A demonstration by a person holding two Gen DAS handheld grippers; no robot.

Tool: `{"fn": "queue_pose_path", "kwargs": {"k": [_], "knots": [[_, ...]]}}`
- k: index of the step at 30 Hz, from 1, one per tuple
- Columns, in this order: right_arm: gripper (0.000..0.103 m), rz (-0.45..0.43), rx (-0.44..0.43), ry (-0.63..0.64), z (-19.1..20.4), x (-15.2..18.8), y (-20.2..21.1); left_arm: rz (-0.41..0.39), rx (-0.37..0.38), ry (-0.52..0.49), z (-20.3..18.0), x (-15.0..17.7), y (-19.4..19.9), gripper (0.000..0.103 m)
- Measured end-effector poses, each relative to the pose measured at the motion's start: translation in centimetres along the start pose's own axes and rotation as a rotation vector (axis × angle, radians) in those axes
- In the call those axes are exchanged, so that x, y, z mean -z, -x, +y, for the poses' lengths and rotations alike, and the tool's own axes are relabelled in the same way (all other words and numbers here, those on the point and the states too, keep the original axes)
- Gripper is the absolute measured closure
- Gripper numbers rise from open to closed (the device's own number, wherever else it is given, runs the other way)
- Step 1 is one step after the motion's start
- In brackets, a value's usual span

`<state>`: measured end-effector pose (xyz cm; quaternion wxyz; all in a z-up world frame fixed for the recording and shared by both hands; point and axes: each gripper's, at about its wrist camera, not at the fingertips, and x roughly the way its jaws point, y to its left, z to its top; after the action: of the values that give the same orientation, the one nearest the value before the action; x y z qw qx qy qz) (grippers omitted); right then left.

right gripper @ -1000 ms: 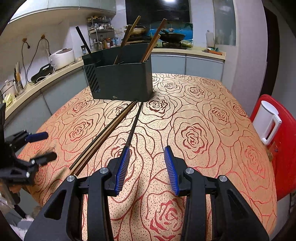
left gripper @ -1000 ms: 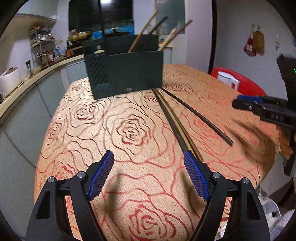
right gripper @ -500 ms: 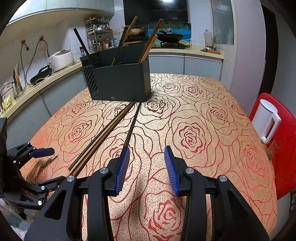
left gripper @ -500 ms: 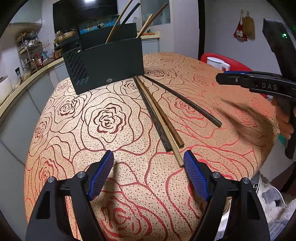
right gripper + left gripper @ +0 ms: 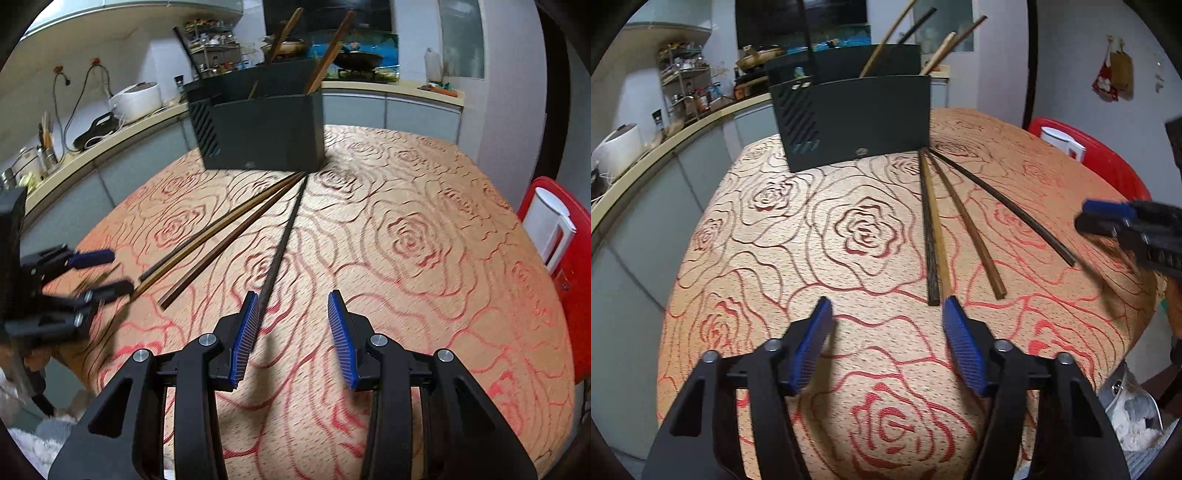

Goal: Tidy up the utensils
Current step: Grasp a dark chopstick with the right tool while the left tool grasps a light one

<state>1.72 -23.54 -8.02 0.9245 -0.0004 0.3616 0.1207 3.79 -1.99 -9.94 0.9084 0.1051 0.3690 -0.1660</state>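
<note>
A dark utensil holder (image 5: 853, 122) (image 5: 266, 133) stands at the far side of the rose-patterned table, with several chopsticks upright in it. Several more chopsticks lie fanned out on the cloth in front of it. My left gripper (image 5: 886, 306) hovers at their near ends; its jaws are closing with nothing between them, and the pale wooden chopstick (image 5: 938, 236) ends right at its right fingertip. My right gripper (image 5: 293, 295) is partly open over the cloth. The black chopstick (image 5: 284, 236) ends beside its left pad and is not pressed.
A red chair (image 5: 1108, 162) (image 5: 576, 280) carrying a white jug (image 5: 550, 221) stands off the table's right side. A kitchen counter with a rice cooker (image 5: 136, 99) curves along the left. The table's rounded front edge lies just below both grippers.
The left gripper's jaws have narrowed and it has shifted so the pale chopstick's end meets its right fingertip. The right gripper has sunk slightly toward the black chopstick, its jaws unchanged.
</note>
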Motion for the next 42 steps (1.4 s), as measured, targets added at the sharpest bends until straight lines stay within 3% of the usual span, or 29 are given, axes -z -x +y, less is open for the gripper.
{"fn": "queue_pose_path", "kwargs": {"k": [1,4,18,27,32,36,42], "knots": [[0.065,0.004,-0.009,0.008,0.3,0.2,-0.1,0.005,-0.002,0.005,0.1,0.0,-0.1,0.056],[0.065,0.014,-0.010,0.041,1.4,0.8,-0.6,0.008,0.008,0.035,0.4,0.1,-0.4,0.061],[0.065,0.012,0.022,0.088,3.0,1.6,-1.7,-0.027,0.130,0.058,-0.3,0.1,0.6,0.062],[0.065,0.003,0.029,0.086,3.1,1.6,-1.8,-0.023,0.138,0.009,-1.9,0.2,-0.3,0.069],[0.079,-0.003,0.036,0.089,3.2,1.6,-1.8,-0.030,0.129,0.004,-2.1,0.2,-0.3,0.089],[0.089,-0.007,0.045,0.084,3.0,1.6,-1.8,-0.035,0.118,-0.009,-2.3,0.3,-0.3,0.089],[0.091,-0.001,0.042,0.076,2.9,1.5,-1.8,-0.018,0.120,-0.010,-2.2,0.4,0.0,0.090]]}}
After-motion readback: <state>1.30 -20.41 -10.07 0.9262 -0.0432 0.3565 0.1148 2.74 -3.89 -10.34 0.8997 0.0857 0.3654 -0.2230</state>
